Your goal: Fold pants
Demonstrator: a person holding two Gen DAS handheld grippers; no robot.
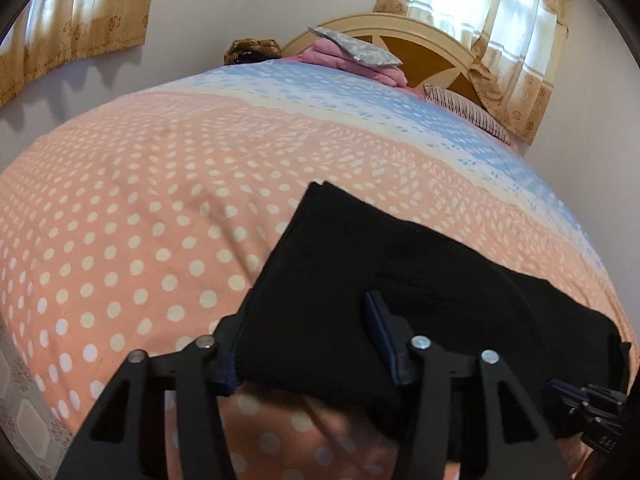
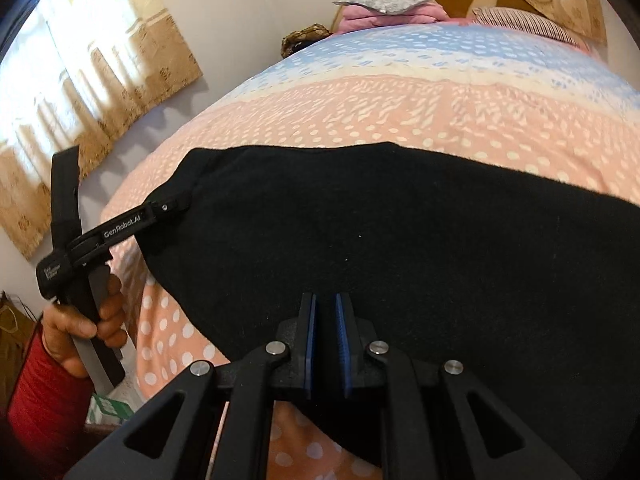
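The left gripper's (image 1: pixel 308 344) left finger lies hidden beneath the black pants (image 1: pixel 400 280). Whether the right gripper (image 2: pixel 326 336) pinches cloth is perhaps undecidable; the pants run off the frame's right edge.

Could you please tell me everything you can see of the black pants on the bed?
The black pants look like soft, matte, slightly fuzzy cloth, folded into a flat stack with layered edges showing at one corner. They lie on the dotted pink bedspread, near its front edge. The left gripper straddles one end; the right gripper is nearly shut at the near edge.
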